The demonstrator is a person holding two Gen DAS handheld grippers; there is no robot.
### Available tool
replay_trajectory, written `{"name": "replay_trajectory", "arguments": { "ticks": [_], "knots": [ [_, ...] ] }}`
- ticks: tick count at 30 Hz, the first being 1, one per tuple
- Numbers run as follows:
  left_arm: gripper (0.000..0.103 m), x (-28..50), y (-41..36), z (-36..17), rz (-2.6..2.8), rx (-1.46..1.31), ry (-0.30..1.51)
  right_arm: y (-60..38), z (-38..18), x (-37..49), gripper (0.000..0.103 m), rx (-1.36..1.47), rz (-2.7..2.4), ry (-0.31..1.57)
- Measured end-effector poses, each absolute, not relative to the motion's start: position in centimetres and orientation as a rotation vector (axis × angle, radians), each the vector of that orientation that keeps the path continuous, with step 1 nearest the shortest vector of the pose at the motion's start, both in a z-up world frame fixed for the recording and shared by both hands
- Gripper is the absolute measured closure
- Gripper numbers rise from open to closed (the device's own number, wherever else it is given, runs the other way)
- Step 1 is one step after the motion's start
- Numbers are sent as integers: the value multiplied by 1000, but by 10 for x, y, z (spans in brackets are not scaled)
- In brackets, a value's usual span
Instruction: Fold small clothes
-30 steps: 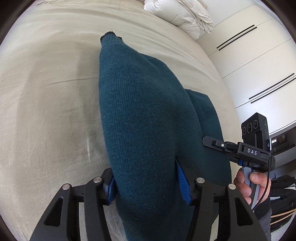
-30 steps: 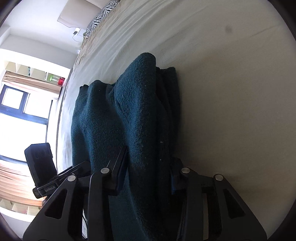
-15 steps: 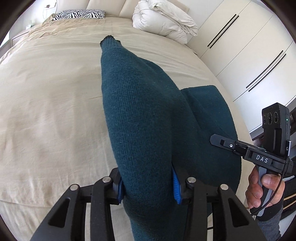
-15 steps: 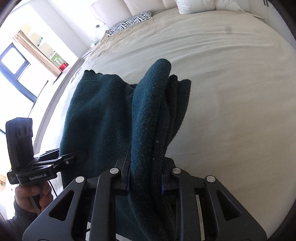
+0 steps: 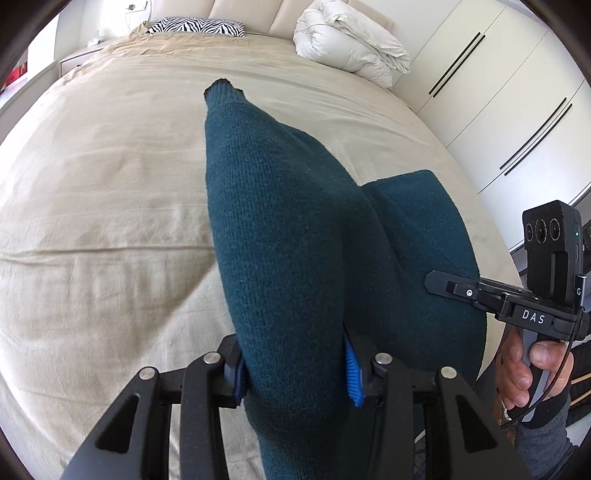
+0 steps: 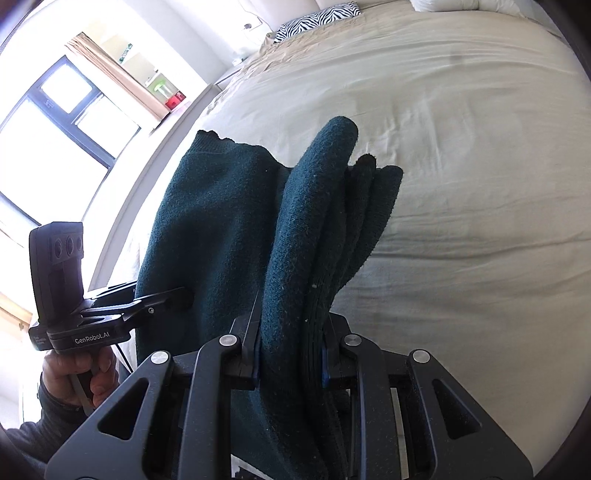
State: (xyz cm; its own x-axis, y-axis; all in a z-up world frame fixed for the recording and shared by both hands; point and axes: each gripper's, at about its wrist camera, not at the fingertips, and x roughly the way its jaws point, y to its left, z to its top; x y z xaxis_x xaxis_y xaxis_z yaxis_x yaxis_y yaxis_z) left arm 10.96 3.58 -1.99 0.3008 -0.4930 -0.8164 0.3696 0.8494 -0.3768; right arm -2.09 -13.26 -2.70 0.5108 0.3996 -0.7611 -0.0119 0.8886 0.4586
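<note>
Jaws: we are clamping both the left gripper (image 5: 295,365) and right gripper (image 6: 290,354) onto the teal knit sweater (image 5: 280,236), which is hanging bunched above the beige bed (image 5: 99,192).

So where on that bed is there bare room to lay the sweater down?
Most of the bed is bare: the wide beige stretch between the sweater and the zebra pillow, and the sheet right of the sweater in the right wrist view. It is crowded by the duvet and near both grippers, left and right.
</note>
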Motion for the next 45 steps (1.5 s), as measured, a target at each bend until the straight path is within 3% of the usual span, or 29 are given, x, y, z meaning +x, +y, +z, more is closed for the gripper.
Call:
{"name": "replay_trajectory", "arguments": {
  "ticks": [6, 9, 14, 21, 27, 32, 35, 41, 45],
  "knots": [
    [57, 106, 58, -68, -544, -157, 1180, -114, -72, 9, 83, 476, 252, 1049],
    [51, 107, 63, -80, -544, -200, 1177, -129, -103, 22, 82, 556, 222, 1084],
    [33, 105, 69, -93, -537, -229, 1163, -146, -131, 9, 80, 631, 226, 1076],
    [33, 93, 76, -88, -522, -258, 1109, -156, -137, -1, 68, 699, 252, 1023],
    [28, 69, 91, -55, -430, -180, 939, -182, -118, -23, 58, 693, 149, 948],
    [0, 30, 98, -5, -298, -64, 672, -193, -76, -54, 57, 560, -31, 848],
    [0, 7, 91, 26, -226, 30, 521, -186, -42, -74, 57, 477, -86, 759],
    [0, -19, 80, 88, -92, 128, 360, -158, 37, -117, 42, 344, -88, 506],
    [0, -30, 82, 121, -51, 139, 348, -141, 89, -153, 9, 258, -124, 303]
  ]
}}
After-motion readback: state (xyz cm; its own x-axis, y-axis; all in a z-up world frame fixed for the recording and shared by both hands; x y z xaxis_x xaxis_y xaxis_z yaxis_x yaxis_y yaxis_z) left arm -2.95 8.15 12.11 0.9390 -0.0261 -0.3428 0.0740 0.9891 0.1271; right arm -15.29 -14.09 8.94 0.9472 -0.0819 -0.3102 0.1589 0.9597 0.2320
